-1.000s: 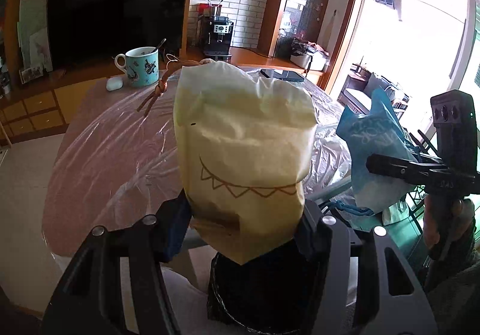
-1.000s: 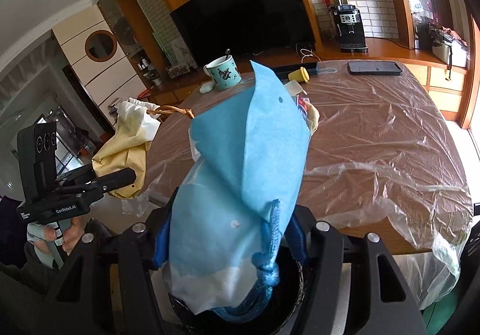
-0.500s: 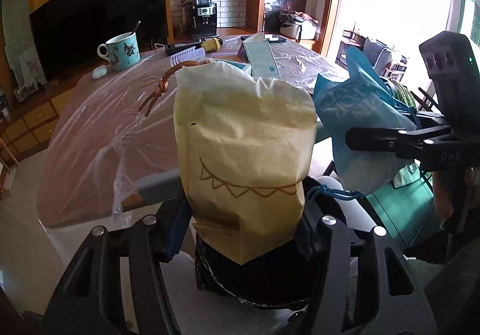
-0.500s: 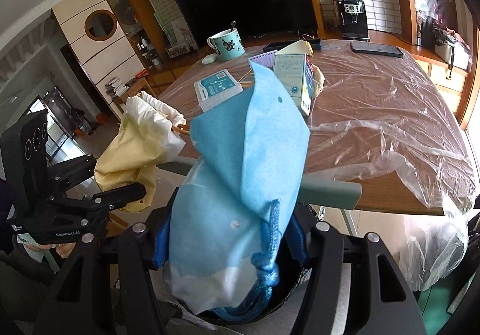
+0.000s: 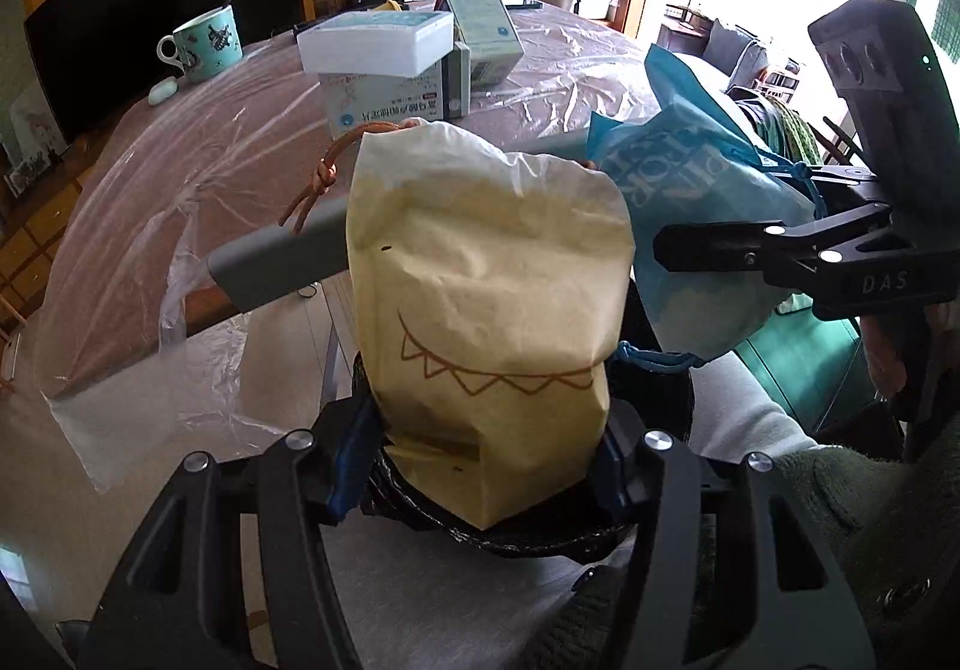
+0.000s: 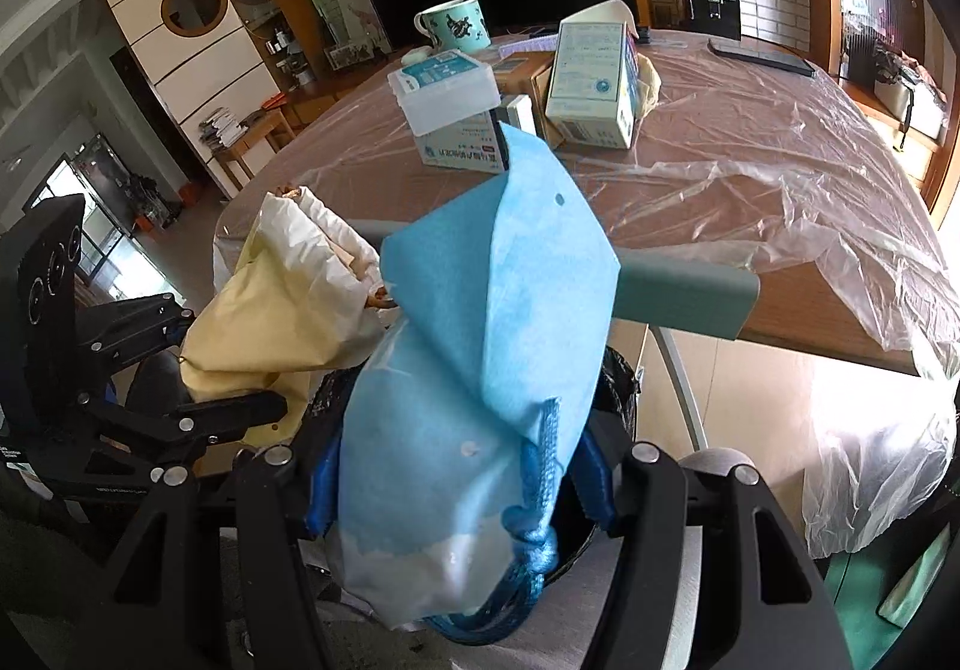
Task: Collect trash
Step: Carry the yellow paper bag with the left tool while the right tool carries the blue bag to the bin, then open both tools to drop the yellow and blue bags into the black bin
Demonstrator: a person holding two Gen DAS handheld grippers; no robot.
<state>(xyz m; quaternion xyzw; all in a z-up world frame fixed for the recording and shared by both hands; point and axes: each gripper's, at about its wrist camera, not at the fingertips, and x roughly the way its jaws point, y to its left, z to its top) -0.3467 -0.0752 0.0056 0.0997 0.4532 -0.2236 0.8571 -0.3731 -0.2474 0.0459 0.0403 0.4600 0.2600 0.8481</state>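
My left gripper (image 5: pixel 480 466) is shut on a yellow paper bag (image 5: pixel 492 286) with a brown zigzag print and a brown cord handle. My right gripper (image 6: pixel 462 484) is shut on a blue paper bag (image 6: pixel 480 346) with a blue cord. Both bags hang just above a bin lined with a black bag (image 5: pixel 540 526), which also shows in the right wrist view (image 6: pixel 612 376), below the table's edge. The yellow bag (image 6: pixel 282 304) and left gripper (image 6: pixel 138 370) show at the left of the right wrist view. The blue bag (image 5: pixel 684 202) and right gripper (image 5: pixel 840 244) show at the right of the left wrist view.
A wooden table under clear plastic sheet (image 6: pixel 750 154) stands behind the bin. On it are stacked white boxes (image 6: pixel 456 112), an upright box (image 6: pixel 594 82), a teal mug (image 6: pixel 453 25) and a phone (image 6: pixel 762 55). A grey chair back (image 5: pixel 276 262) runs across in front of the table.
Both grippers have moved down and back from the table with their bags, now close over the black bin. The bags have come closer together. The boxes on the table have come into view.
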